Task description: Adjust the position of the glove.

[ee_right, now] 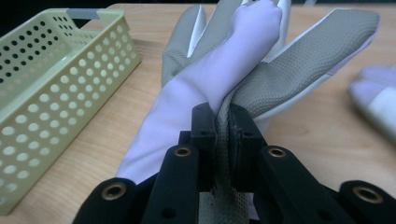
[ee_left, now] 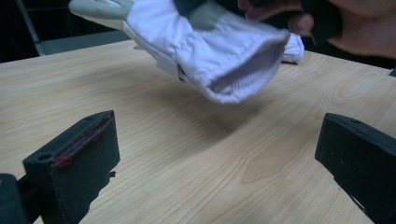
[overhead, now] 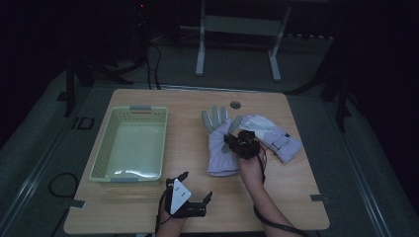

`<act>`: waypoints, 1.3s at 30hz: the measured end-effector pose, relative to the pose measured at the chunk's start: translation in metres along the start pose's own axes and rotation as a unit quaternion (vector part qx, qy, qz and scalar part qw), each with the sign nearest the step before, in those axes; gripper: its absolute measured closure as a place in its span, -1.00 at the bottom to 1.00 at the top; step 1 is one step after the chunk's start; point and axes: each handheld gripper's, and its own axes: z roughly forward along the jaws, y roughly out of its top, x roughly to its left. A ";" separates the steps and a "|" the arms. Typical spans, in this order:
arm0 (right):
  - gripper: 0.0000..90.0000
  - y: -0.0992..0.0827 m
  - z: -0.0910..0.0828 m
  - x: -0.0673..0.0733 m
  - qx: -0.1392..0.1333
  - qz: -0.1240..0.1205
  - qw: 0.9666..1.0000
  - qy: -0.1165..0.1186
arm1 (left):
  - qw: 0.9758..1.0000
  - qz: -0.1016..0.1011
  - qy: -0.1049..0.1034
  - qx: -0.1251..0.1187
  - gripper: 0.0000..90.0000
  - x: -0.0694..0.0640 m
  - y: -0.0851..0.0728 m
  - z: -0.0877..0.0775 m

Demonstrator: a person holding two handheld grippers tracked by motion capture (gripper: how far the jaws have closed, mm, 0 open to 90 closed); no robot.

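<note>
Glove (overhead: 221, 148), lavender with grey palm, sits at centre-right of the high view, its cuff lifted off the surface (overhead: 197, 212) because the right gripper (overhead: 232, 139) pinches it, while the left gripper (overhead: 197, 186), fingers spread, waits lower centre beside the basket (overhead: 101, 158).

Pale wooden table (overhead: 296, 197) with rounded corners, grain running left to right. Small round grey disc (overhead: 235, 104) set into the top near the far edge. Grey tabs at the near corners, one right (overhead: 316, 198), one left (overhead: 76, 203). Grey floor (overhead: 44, 148) all around, dim. Beyond the far edge, a light metal frame (overhead: 200, 49) on two upright legs. Black cables (overhead: 153, 64) trailing down at far left; another looped cable (overhead: 62, 183) lying near left of the table.
</note>
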 end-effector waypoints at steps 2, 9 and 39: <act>0.83 -0.006 0.005 0.001 0.005 0.003 1.000 0.003 | 1.000 -0.001 0.000 0.000 -1.00 0.000 0.000 0.000; 0.83 -0.019 0.028 0.001 0.018 0.027 0.999 -0.021 | 1.000 -0.004 -0.001 -0.001 -1.00 0.001 0.000 0.000; -0.15 -0.019 0.028 -0.018 0.054 -0.052 0.997 -0.006 | 1.000 -0.011 0.001 0.001 -1.00 0.002 0.000 -0.001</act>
